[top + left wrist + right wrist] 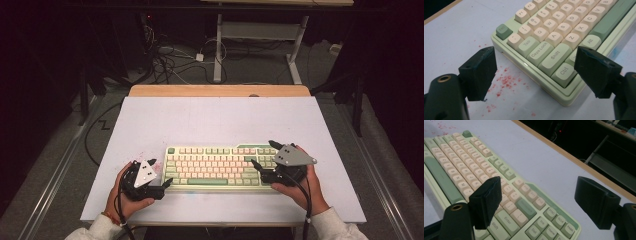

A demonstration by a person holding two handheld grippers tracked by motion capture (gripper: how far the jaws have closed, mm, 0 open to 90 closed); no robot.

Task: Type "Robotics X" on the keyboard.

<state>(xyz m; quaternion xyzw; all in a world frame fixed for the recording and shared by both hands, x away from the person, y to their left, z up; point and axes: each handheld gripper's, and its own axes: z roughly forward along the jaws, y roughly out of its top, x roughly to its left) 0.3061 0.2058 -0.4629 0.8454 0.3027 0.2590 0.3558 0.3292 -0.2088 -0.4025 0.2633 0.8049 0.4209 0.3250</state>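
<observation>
A pale green keyboard (220, 166) with cream and green keys lies flat near the table's front edge. My left gripper (161, 171) is open at its left end. In the left gripper view the keyboard's (559, 27) Ctrl corner lies between the wide-apart jaws of the left gripper (536, 62), with nothing clamped. My right gripper (262, 152) hovers open over the right end. In the right gripper view the keyboard (461, 167) stretches away to the left, and the Enter and Shift keys lie below the right gripper (539, 187).
The white tabletop (215, 117) has a wooden strip (220, 90) along its far edge. Red specks (506, 81) stain the surface by the keyboard's left corner. Beyond the table stand a dark floor with cables (165, 57) and a desk frame (260, 35).
</observation>
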